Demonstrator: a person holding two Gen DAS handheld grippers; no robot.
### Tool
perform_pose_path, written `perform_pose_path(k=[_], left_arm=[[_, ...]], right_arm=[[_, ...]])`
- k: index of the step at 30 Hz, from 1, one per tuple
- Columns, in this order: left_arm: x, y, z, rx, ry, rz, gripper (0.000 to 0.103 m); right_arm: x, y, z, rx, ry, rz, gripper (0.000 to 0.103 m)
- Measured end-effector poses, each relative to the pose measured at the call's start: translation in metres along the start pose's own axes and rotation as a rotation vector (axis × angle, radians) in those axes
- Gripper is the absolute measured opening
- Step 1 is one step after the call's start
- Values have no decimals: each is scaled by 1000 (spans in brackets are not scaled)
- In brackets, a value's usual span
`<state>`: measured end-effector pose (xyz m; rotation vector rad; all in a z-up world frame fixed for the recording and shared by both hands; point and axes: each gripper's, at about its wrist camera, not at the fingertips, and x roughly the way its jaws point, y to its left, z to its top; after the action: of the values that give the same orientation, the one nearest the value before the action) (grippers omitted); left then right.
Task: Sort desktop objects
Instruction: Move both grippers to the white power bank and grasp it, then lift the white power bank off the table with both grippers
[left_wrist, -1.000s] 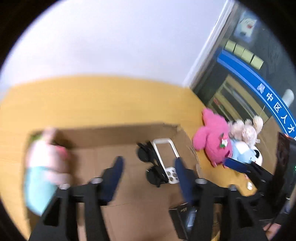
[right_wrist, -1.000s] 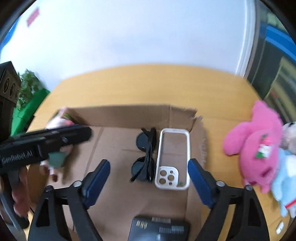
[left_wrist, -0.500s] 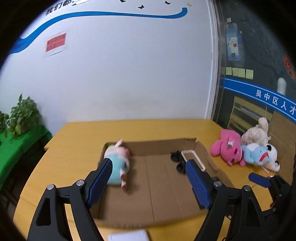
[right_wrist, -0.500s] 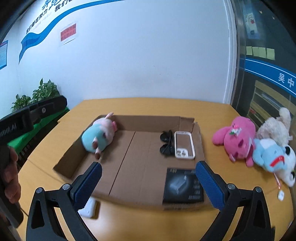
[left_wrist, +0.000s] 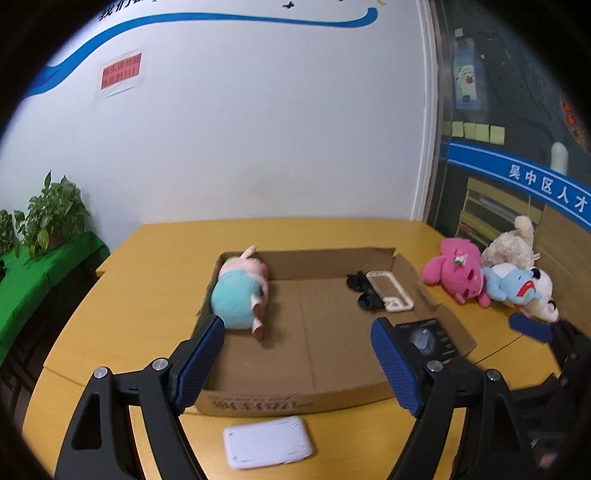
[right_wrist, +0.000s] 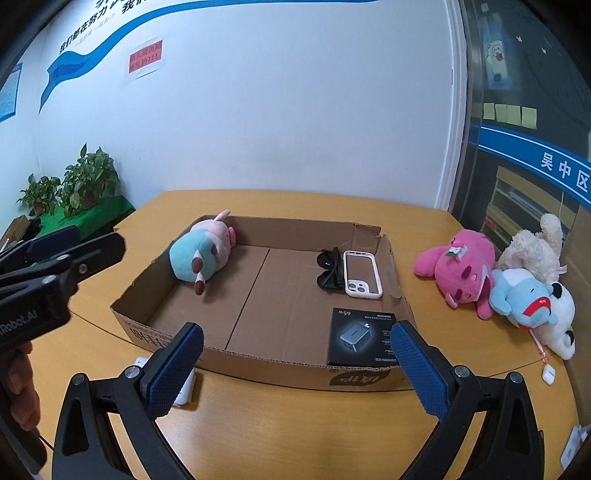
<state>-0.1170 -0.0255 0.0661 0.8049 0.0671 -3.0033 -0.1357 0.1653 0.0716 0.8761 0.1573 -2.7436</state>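
Cardboard box (right_wrist: 258, 295), shallow and open-topped, sits before you on the yellow table (right_wrist: 295, 424). Inside: a pig plush (right_wrist: 201, 251) in the far left corner, lying on its side with its long axis running from near left to far right, head toward the far wall; sunglasses (right_wrist: 328, 273) touching a white phone case (right_wrist: 362, 274) at the far right; a black charger box (right_wrist: 364, 338) in the near right corner. Your left gripper (left_wrist: 297, 354) and right gripper (right_wrist: 295, 362) both gape wide, nothing between them, their jaws having just been opening. Three plush toys (right_wrist: 491, 280) lie outside to the right; potted plants (right_wrist: 86, 181) stand by the white wall.
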Motion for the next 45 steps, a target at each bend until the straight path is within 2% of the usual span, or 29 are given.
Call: perform_pose_path(k=[4,12,16,21,23,27,31,33,39,41,45], left_arm=[[3,22,-16,-7,20,42,82],[23,63,-49,-52,111,24,82],[40,86,-73,-109,206,-48,82],[68,103,-104,-215,346,-129,81],[83,107,-116,-249,403,-164,80],[108,109,-133,-304,495,-210,79],[117,106,-141,-309,533,-222,78],[119,104,-146,-305,553,-224,70],[119,102,-146,-302,531,-235,66],[120,101,-146,-300,531,-250,58],[119,103,-148,-312,517,-243,56]], right_arm=[[4,0,-3,-5,-4,-4,103],[22,14,-12,-30,21,57,103],[39,24,-30,-59,85,154,102],[71,37,-65,-57,241,345,101],[82,49,-75,-88,264,406,101],[99,80,-88,-208,281,462,99],[122,109,-98,-314,321,472,89],[131,118,-101,-338,333,476,86],[152,134,-108,-388,350,487,76],[156,138,-111,-405,360,502,67],[156,143,-117,-447,342,477,66]])
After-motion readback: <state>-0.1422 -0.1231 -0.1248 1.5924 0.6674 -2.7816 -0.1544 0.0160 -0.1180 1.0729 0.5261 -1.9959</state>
